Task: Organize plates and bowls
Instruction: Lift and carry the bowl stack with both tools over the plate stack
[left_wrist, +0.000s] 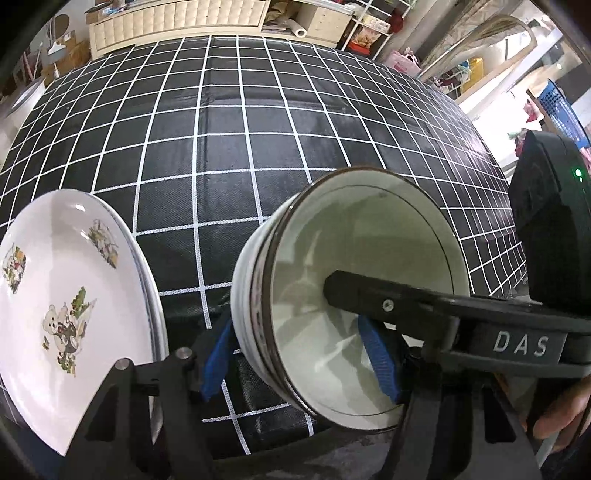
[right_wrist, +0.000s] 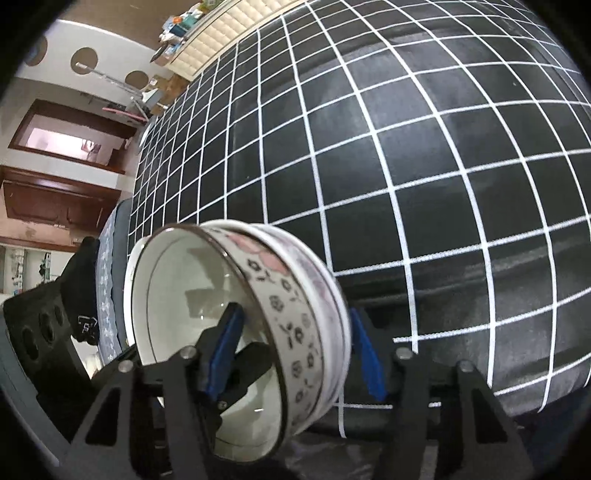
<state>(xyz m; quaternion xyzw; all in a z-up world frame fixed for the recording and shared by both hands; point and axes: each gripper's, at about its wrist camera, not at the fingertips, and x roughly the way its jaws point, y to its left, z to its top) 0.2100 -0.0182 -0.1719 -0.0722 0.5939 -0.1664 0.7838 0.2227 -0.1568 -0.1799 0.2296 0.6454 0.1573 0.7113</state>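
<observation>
The bowl stack (left_wrist: 354, 314) sits over the near edge of the black grid cloth (left_wrist: 258, 155), both grippers straddling its wall from opposite sides. The left gripper (left_wrist: 299, 358) has one blue pad outside on the left, one inside. The right gripper (right_wrist: 295, 354) mirrors it, inner pad left, outer pad right; whether either pinches cannot be told. The plate stack (left_wrist: 70, 302) lies just left, nearer the left hand.

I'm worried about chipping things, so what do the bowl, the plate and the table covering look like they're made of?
Bowl: likely glazed ceramic, glossy white inside with reflections, dark rim, printed flowers outside. Plate: glossy white with bear decals, ceramic or melamine, can't tell. Tablecloth: matte black with white grid, fine woven texture, probably non-woven fabric or coated plastic.
</observation>
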